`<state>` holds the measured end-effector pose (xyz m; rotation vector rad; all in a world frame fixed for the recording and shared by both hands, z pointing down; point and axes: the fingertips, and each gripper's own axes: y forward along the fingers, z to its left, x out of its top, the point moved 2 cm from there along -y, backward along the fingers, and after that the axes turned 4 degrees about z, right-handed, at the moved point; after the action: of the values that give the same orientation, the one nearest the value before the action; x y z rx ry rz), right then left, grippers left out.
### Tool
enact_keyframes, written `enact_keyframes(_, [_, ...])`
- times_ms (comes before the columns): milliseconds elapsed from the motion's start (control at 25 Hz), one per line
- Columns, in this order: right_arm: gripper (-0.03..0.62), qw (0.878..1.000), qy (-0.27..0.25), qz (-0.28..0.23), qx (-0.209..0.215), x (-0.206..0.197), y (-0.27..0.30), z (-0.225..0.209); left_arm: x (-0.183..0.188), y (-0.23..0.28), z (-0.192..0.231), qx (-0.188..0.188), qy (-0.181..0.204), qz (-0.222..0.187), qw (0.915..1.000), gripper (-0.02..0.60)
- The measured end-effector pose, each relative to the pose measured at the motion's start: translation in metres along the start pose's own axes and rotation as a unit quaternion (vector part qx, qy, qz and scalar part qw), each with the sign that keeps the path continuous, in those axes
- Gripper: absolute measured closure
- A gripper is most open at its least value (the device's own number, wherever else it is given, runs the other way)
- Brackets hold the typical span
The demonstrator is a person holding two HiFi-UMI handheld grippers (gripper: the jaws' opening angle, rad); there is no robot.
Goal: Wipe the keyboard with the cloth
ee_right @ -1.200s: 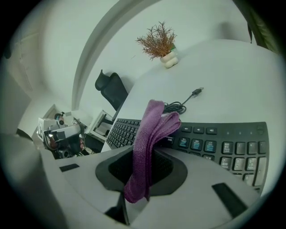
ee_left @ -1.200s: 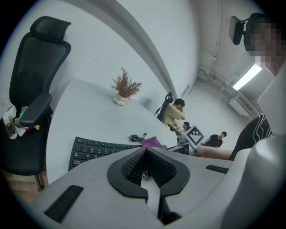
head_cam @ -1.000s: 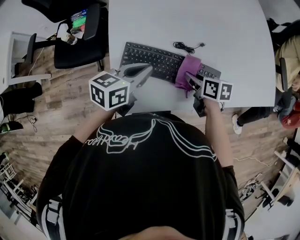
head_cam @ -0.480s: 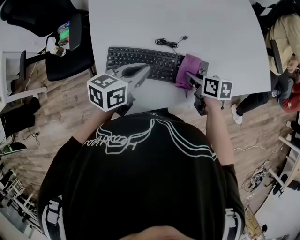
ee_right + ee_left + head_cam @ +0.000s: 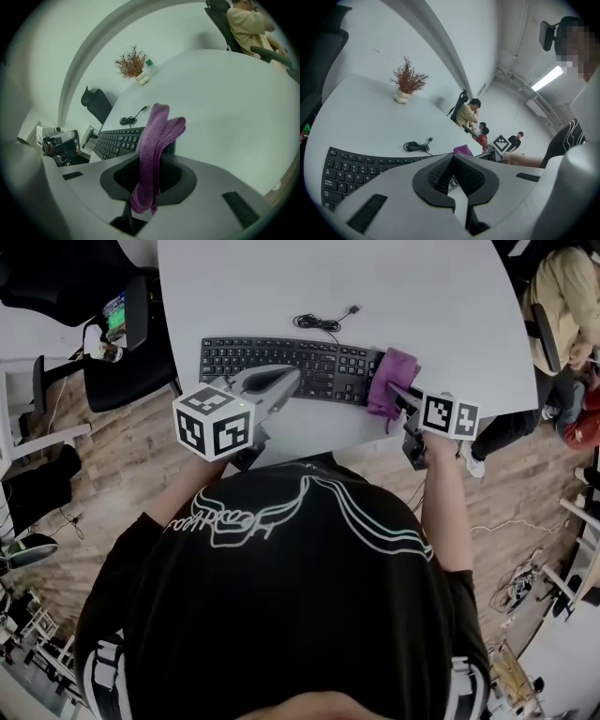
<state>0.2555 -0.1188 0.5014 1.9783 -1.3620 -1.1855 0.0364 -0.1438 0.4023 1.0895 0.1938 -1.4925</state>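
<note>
Two jaws of left gripper [image 5: 452, 156]: pressed together, nothing between; 6 o'clock of keyboard [image 5: 281, 357].
Right gripper [image 5: 157, 158]: clamped on purple cloth [image 5: 161, 126].
Cloth: draped over keyboard's 3 o'clock end.

The only print I can half make out is the white lettering on the keys of the keyboard [image 5: 351, 173] in the left gripper view, perhaps an A and an S, while the looping white script on the person's black shirt [image 5: 281, 512] is unreadable.

Head view overhead; gripper views low, share keyboard [image 5: 281, 365].
</note>
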Motion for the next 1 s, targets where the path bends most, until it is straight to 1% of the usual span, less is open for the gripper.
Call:
enact_keyframes(120, [0.533,1.000,0.003,-0.004,-0.017,-0.001,-0.010,-0.013,0.000,0.002,0.000,0.000,0.000,0.002,1.0000,0.577])
enact_keyframes(280, [0.533,1.000,0.010,-0.004,-0.024,-0.004,-0.015,-0.024,-0.003,0.003,0.000,-0.001,-0.001,0.005,1.0000,0.577])
enact_keyframes(480, [0.533,0.999,-0.003,-0.005,-0.032,0.000,-0.019,-0.019,-0.002,-0.001,0.001,0.001,0.002,0.004,1.0000,0.577])
enact_keyframes(560, [0.533,1.000,-0.005,-0.014,-0.018,0.006,-0.021,-0.005,-0.001,-0.005,0.002,0.003,0.003,0.001,1.0000,0.577])
enact_keyframes(720, [0.533,0.999,-0.003,-0.039,0.030,0.016,-0.022,0.031,-0.004,-0.018,0.006,0.011,-0.002,-0.005,0.9999,0.577])
enact_keyframes(840, [0.533,0.997,-0.028,-0.041,0.056,0.024,-0.012,0.062,-0.006,-0.033,0.013,0.023,-0.009,-0.016,0.9996,0.577])
enact_keyframes(1000, [0.533,0.994,-0.068,-0.030,0.077,0.029,0.008,0.098,-0.014,-0.055,0.026,0.048,-0.023,-0.029,0.9982,0.577])
